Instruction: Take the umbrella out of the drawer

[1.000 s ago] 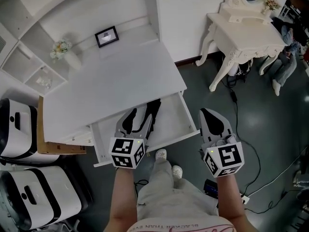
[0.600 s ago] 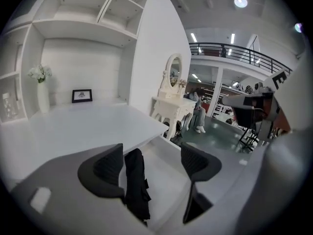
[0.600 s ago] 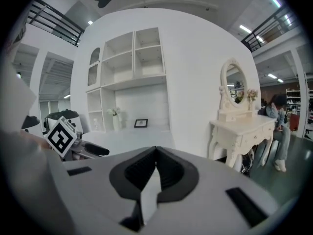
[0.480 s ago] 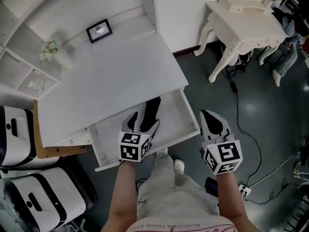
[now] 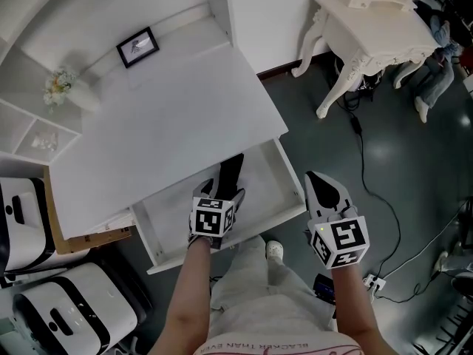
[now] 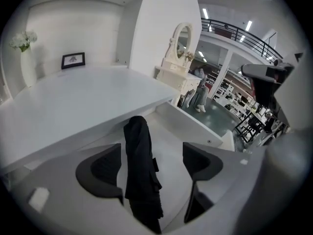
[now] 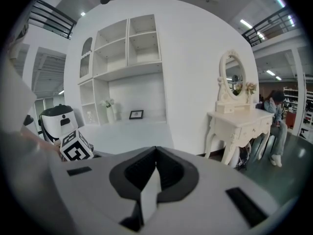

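A folded black umbrella [image 5: 231,168] lies in the open white drawer [image 5: 270,187] under the desk top. My left gripper [image 5: 220,191] points steeply down into the drawer. Its jaws are opening and straddle the umbrella [image 6: 139,173], with both dark pads clear of the fabric. In the left gripper view the left gripper [image 6: 151,163] has the umbrella running up between its pads toward the drawer's far wall [image 6: 195,124]. My right gripper [image 5: 320,182] hangs just right of the drawer's corner, over the floor. Its jaws are shut and hold nothing [image 7: 155,153].
The white desk top [image 5: 162,124] carries a picture frame [image 5: 137,46] and a flower vase [image 5: 63,87]. A white dressing table [image 5: 369,28] stands at the back right. White machines [image 5: 66,316] and a cardboard box [image 5: 81,239] sit left. Cables [image 5: 366,191] cross the floor.
My left gripper has dropped into the drawer and tipped downward, and its jaws have spread around the umbrella. The right gripper has sunk a little beside the drawer.
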